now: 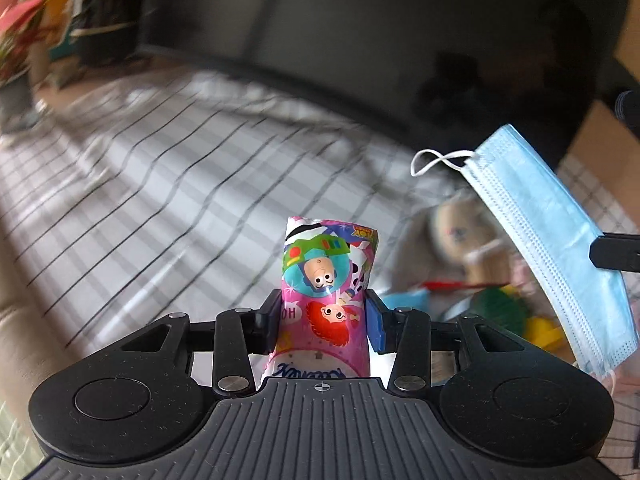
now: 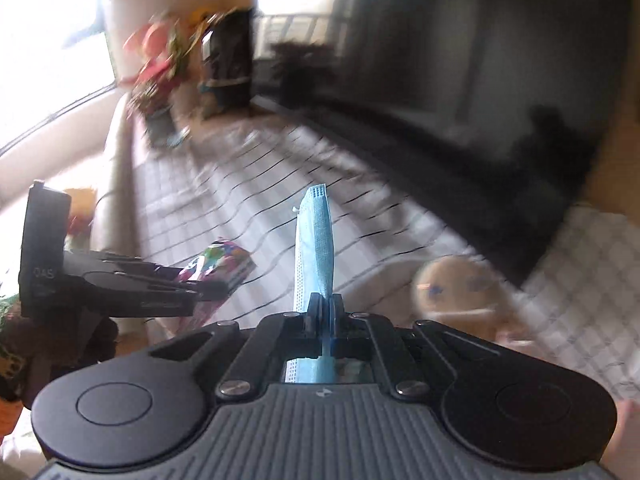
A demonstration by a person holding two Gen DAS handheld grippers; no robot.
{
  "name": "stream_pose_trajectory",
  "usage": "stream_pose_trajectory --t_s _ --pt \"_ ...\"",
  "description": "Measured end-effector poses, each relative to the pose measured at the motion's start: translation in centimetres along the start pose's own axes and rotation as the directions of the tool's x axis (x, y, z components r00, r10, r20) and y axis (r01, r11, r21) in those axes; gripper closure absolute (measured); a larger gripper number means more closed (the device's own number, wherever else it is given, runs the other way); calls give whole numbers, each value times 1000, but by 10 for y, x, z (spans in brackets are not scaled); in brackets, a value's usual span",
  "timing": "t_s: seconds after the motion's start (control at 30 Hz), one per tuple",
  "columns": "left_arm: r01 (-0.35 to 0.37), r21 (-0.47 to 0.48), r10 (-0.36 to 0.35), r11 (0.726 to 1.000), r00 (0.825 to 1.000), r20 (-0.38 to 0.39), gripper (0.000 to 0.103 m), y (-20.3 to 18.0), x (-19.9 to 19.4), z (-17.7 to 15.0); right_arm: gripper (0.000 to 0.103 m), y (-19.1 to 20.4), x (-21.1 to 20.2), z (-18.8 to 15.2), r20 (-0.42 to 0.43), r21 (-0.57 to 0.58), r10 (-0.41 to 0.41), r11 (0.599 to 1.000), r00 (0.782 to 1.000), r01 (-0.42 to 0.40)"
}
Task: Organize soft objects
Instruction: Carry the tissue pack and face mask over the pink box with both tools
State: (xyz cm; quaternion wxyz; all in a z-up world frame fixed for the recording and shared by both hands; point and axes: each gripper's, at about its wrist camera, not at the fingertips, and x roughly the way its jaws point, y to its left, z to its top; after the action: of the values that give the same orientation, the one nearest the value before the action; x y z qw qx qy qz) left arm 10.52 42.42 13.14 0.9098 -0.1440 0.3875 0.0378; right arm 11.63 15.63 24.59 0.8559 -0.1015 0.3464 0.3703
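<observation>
The left gripper (image 1: 324, 316) clamps a pink cartoon-printed tissue pack (image 1: 328, 292), its pads pressing both sides; the print is upside down and only "OH" reads clearly. To its right the right gripper (image 2: 325, 312) is clenched on a blue surgical mask (image 2: 314, 240), which stands edge-on above the jaws with a white ear loop (image 1: 436, 162) trailing. Both things are held above a grid-patterned white cloth (image 1: 160, 184). Near the cloth's right edge lies a blurred plush toy (image 1: 460, 240) beside green and yellow items (image 1: 520, 316). A dark screen (image 2: 460, 72) lines the far edge.
</observation>
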Motion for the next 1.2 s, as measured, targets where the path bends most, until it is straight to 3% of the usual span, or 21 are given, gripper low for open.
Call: stream_pose_trajectory --t_s 0.2,0.4,0.53,0.77,0.9,0.97,1.1,1.2 --pt "94 104 -96 990 995 13 57 -85 -2 19 100 -73 -63 -25 88 101 -139 986 986 130" --pt "216 204 -211 955 976 -45 57 -191 11 19 100 -145 -118 -73 111 234 -298 935 948 266" --pt "307 248 -287 919 951 -111 57 -262 28 5 100 -185 -148 -109 111 293 -418 881 902 372" --pt "460 251 -427 852 887 -177 57 -376 55 -29 100 -244 -169 -169 110 392 -573 776 812 495" --pt "465 255 -423 848 883 -202 57 -422 83 -49 100 -271 -159 -200 86 438 -636 716 767 544" --pt "449 268 -400 853 890 -218 57 -440 99 -62 100 -282 -153 -213 69 467 -639 699 766 541" --pt "388 368 -330 845 920 -211 57 -469 116 -94 100 -315 -139 -239 14 542 -609 671 793 506" --pt "372 394 -310 840 926 -215 56 -481 128 -107 99 -322 -128 -254 -22 547 -582 674 813 497"
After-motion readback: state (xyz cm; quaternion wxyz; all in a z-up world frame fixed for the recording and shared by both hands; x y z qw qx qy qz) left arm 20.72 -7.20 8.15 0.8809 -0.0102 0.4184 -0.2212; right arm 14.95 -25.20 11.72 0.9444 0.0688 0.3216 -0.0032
